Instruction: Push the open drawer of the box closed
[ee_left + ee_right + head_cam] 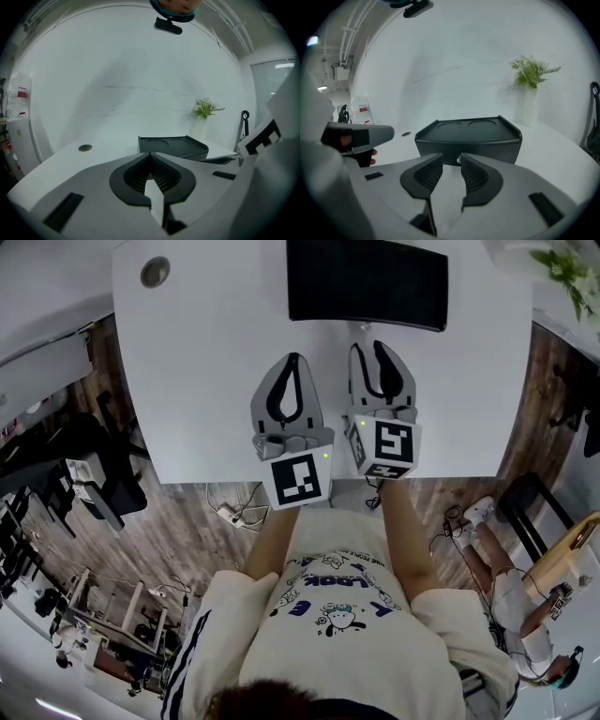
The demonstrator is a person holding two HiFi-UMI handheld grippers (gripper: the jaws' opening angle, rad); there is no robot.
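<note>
A black box point(366, 282) stands at the far middle of the white table point(206, 362). In the right gripper view the box point(468, 133) faces me, with a small metal drawer knob point(459, 160) showing just beyond the jaws; the drawer front looks flush with the box. My right gripper point(451, 158) is open with nothing between its fingers, a short way in front of the box point(367, 347). My left gripper point(293, 358) hovers beside it on the left, further from the box, shut and empty point(150, 154). The box point(173, 146) lies ahead and to its right.
A round cable hole point(155, 272) sits in the table's far left corner. A white vase with a green plant point(529, 93) stands right of the box by the wall. The table's near edge point(234, 482) is just behind both grippers. Another person point(511, 601) sits on the floor at right.
</note>
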